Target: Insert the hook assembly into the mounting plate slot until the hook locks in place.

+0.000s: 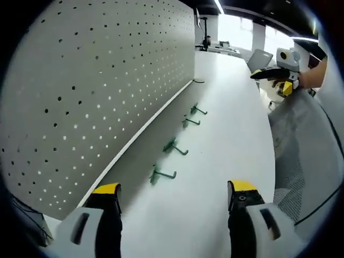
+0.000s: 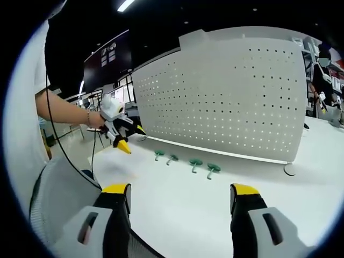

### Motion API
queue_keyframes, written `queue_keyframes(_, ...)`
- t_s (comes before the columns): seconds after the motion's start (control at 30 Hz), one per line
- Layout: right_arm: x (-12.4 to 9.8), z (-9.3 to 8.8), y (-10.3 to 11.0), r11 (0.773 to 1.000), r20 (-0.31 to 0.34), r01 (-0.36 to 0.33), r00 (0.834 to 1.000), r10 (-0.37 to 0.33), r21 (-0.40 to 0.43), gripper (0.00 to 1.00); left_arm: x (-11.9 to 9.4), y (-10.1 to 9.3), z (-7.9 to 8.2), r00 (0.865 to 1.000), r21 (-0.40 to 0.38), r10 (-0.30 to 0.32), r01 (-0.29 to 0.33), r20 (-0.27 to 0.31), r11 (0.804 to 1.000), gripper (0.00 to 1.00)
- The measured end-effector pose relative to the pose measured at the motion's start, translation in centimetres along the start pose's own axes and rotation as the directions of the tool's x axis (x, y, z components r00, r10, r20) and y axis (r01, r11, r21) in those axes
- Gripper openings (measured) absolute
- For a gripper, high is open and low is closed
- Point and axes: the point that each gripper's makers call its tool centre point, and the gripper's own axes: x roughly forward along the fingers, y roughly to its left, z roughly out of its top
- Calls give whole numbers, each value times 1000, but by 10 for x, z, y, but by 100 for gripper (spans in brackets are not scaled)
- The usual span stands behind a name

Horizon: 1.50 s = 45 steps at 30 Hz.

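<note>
Several green hooks lie in a row on the white table (image 1: 226, 134) along the foot of the upright white pegboard (image 1: 97, 80); the nearest hook (image 1: 161, 174) is ahead of my left gripper (image 1: 174, 188), which is open and holds nothing. In the right gripper view the same hooks (image 2: 195, 163) lie before the pegboard (image 2: 226, 97), well ahead of my open, empty right gripper (image 2: 180, 189). Each gripper also appears in the other's view, held in the air away from the hooks: the right gripper (image 1: 273, 80) far right, the left gripper (image 2: 131, 138) at left.
A grey mesh chair back (image 1: 293, 161) stands at the table's edge, also seen low left (image 2: 54, 204). The pegboard's round foot (image 2: 290, 170) rests on the table at right. A person (image 2: 322, 70) stands far right. Desks and monitors fill the background.
</note>
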Motion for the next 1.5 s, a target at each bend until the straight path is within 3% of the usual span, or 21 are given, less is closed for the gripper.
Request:
queue_keyframes(0.33,1,0,-1,1000,-4,2,1000,-2,2,73,14,-1,1,997,91,-58,63,-57,994,84)
queue_keyframes(0.43,1,1,-2,1000,1,2,1000,-2,-1,73,19,-1,-4,992,140,-72,86,-101,986,84)
queue_keyframes(0.93,0,1,-4,1000,3,8,1000,-8,7,73,34,6,-9,979,190,-112,145,-172,971,84)
queue_keyframes(1.5,0,-2,-6,1000,-13,10,1000,-10,16,73,55,11,-22,950,216,-153,215,-272,952,82)
